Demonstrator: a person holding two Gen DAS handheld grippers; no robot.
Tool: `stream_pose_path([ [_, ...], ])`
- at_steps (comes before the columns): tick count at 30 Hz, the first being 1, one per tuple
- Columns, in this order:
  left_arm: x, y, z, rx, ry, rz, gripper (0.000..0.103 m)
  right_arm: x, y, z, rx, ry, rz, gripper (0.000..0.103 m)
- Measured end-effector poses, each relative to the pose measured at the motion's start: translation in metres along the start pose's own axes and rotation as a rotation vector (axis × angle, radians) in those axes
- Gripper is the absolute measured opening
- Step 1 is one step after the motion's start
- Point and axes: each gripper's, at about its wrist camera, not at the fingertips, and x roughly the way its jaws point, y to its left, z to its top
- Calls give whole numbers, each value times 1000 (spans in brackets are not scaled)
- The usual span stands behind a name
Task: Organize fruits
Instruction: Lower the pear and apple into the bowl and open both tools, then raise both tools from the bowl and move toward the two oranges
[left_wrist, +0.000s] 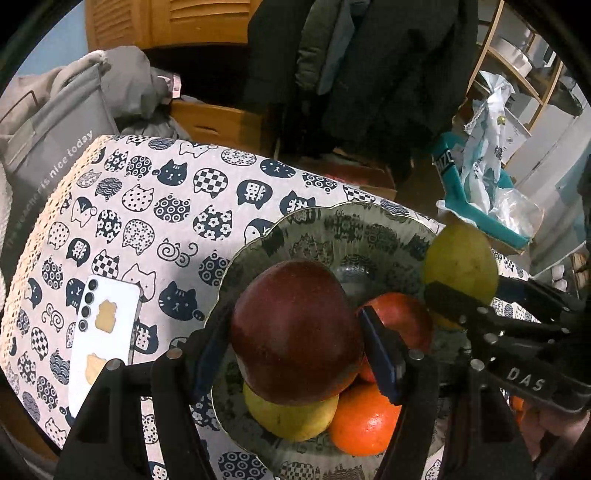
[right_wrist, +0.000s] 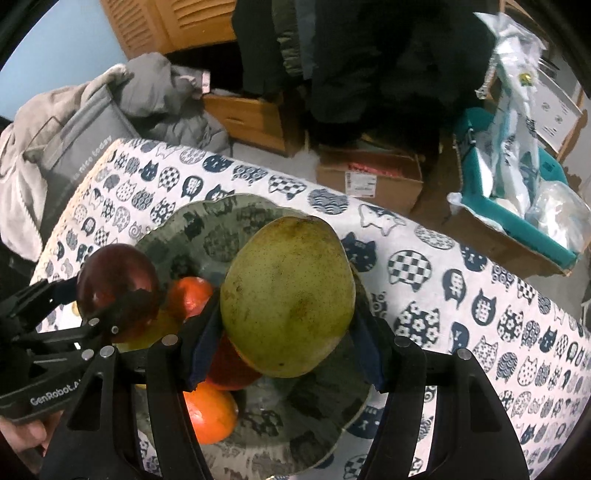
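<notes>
So both tongs are loaded right now. The left tongs are clamped on a dark red apple, blue pads pressing on either side of it, and the right tongs are squeezing a big green pear the same way. Both fruits hang just above the glass bowl, which sits on the table with the cat-print cloth.

Down in the bowl there's an orange, a yellow-green pear and a red-orange fruit bunched on the near side, while the far half looks bare. My guess is that's why the apple is held over the pile and the pear over to the right: each one is lined up with its own spot so the two tongs don't bump into each other. I can't tell from one moment if they're going in or coming out, though.

The grip on each is across the widest part, which makes sense for round, slippery fruit; pinch off-center and it would probably squirt out. The apple looks like it's nearly touching the pear under it, so setting it down there could make the stack roll.

There's a white phone lying face down on the cloth left of the bowl, out of the way.
</notes>
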Motion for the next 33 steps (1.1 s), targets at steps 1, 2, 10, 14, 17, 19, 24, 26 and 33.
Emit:
stream_pose_path([
  [1,1,0,0,-1,1,-3,71,1,2,0,-7,4,-5,66],
  [2,1,1,0,-1,3,-6,71,3,3,1,-11,9,-13,66],
  [10,3,2,3,-1,2,9,72,10,-2,1,11,49,-9,67],
  [14,3,5,2,-23,8,-11,72,8,-4,2,19,48,-5,67],
  [17,-1,3,2,-13,3,-7,72,3,-2,4,15,31,-6,76],
  [19,-5,2,1,-11,-1,-10,72,-1,0,5,1,15,-12,77],
  [24,-12,-2,0,-2,-10,-5,72,-16,0,7,7,-19,-3,77],
  [26,-16,-3,-1,-2,-13,-9,72,-22,0,8,5,-35,-13,77],
  [33,-38,-11,-2,17,-52,-15,72,-55,-10,4,28,-100,-45,77],
])
